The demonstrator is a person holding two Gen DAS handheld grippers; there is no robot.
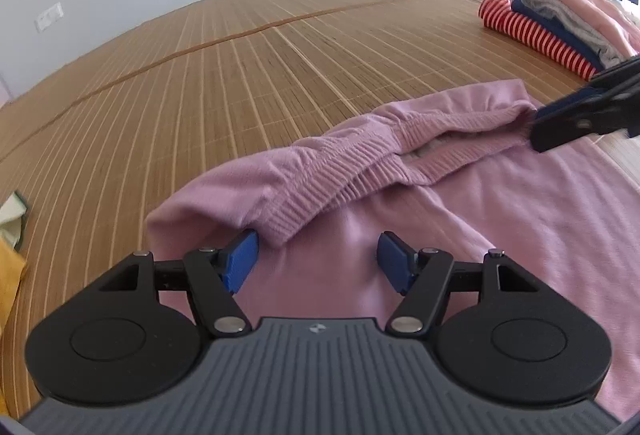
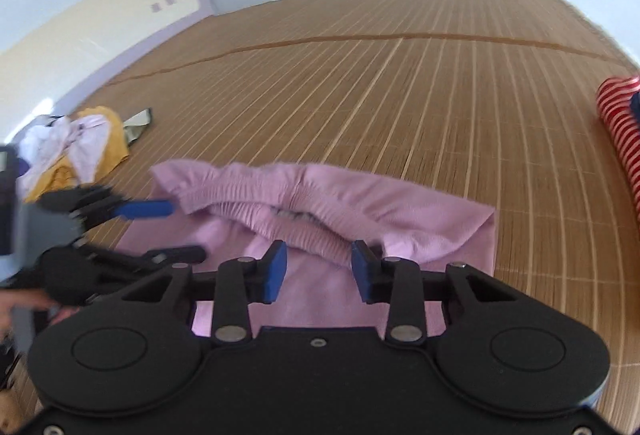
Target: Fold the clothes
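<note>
- Pink sweatpants (image 1: 500,203) spread on bamboo mat (image 1: 280,55), ribbed waistband (image 1: 360,171) folded over, long axis running across between both grippers.
- Left gripper (image 1: 316,261) just below left end of waistband, jaws open, nothing clamped.
- Right gripper (image 2: 320,269) at right part of waistband, jaws partly open around the rib; grip not yet sure.
- Folded pile (image 1: 560,23) well apart, far right.

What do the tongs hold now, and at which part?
Left tongs: open, nothing clamped. Right tongs: the pink garment's waistband lies between them; a firm hold cannot be told.
</note>
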